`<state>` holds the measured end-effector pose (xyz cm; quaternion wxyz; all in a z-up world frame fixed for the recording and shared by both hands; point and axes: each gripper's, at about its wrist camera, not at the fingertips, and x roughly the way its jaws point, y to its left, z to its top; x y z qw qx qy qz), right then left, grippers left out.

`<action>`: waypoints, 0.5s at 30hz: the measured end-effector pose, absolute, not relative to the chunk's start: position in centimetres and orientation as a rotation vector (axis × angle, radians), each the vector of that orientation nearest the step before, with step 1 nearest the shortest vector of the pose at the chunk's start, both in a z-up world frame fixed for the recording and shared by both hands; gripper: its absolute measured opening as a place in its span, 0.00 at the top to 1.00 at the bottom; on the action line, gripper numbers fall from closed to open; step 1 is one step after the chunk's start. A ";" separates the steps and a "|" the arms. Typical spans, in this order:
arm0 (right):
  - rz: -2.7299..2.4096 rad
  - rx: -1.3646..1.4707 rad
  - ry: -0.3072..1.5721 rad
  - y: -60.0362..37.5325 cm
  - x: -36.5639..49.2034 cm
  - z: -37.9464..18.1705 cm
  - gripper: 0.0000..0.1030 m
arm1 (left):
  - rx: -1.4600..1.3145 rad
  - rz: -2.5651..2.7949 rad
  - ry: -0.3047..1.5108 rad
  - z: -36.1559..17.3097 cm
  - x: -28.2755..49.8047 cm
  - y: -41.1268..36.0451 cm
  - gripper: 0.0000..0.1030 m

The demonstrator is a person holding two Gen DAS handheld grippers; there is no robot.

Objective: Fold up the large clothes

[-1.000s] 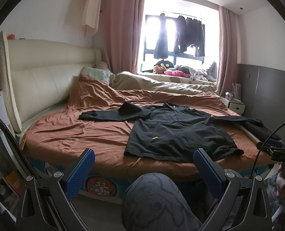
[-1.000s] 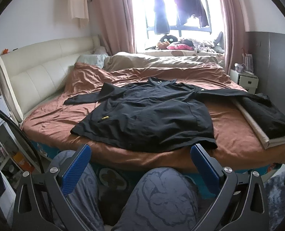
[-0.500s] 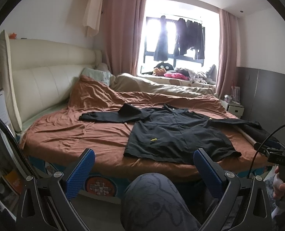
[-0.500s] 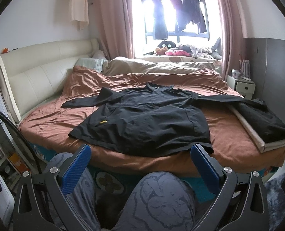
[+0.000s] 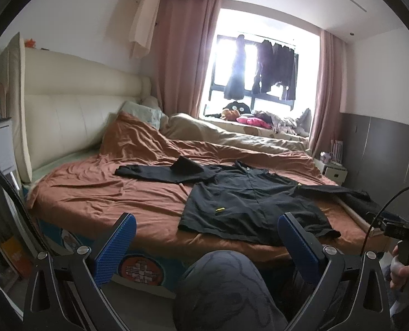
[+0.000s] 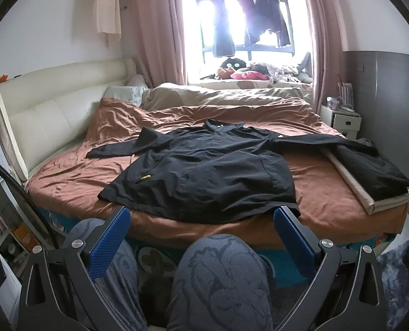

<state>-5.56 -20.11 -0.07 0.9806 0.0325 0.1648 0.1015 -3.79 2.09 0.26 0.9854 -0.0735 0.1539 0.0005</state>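
A large black jacket (image 5: 248, 201) (image 6: 204, 173) lies spread flat on the rust-brown bed cover (image 5: 99, 190) (image 6: 74, 176), sleeves stretched out to both sides, its hem near the bed's front edge. A small yellow tag shows on its front. My left gripper (image 5: 205, 237) stands open in front of the bed, well short of the jacket, with nothing between its blue pads. My right gripper (image 6: 201, 229) is also open and holds nothing, its fingers just below the jacket's hem in the picture. A person's knees in grey patterned trousers (image 5: 226, 287) (image 6: 218, 270) sit between the fingers.
A folded beige cloth under a dark garment (image 6: 370, 176) lies on the bed's right edge. A cream headboard (image 5: 66, 121) stands at left, a white nightstand (image 6: 342, 118) at far right. Clothes hang at the window (image 6: 245, 24). A hand with the other gripper (image 5: 406, 256) shows at right.
Both grippers have tilted up and drawn back a little, so the bed and jacket sit lower and slightly farther in both views. The jacket has not moved.
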 end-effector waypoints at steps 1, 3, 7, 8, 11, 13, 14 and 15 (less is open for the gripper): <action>0.206 0.064 0.332 -20.2 -5.6 0.0 0.00 | -0.149 0.001 0.310 0.3 -3.8 2.1 0.00; 0.207 0.063 0.334 -20.2 -5.5 0.0 0.00 | -0.147 0.006 0.314 0.3 -3.8 2.1 0.00; 0.214 0.072 0.341 -20.5 -5.1 -0.1 0.00 | -0.129 0.001 0.330 0.4 -3.6 1.6 0.00; 0.214 0.073 0.342 -20.5 -5.0 -0.2 0.00 | -0.124 -0.002 0.330 0.5 -3.6 1.5 0.00; 0.215 0.078 0.343 -20.6 -4.8 -0.2 0.00 | -0.115 -0.006 0.329 0.6 -3.4 1.2 0.00; 0.218 0.080 0.343 -20.7 -4.7 -0.1 0.00 | -0.113 -0.010 0.332 0.7 -3.3 1.1 0.00; 0.218 0.081 0.342 -20.7 -4.6 -0.1 0.00 | -0.111 -0.011 0.333 0.7 -3.3 1.1 0.00; 0.218 0.081 0.340 -20.8 -4.6 -0.1 0.00 | -0.105 -0.011 0.334 0.7 -3.3 1.0 0.00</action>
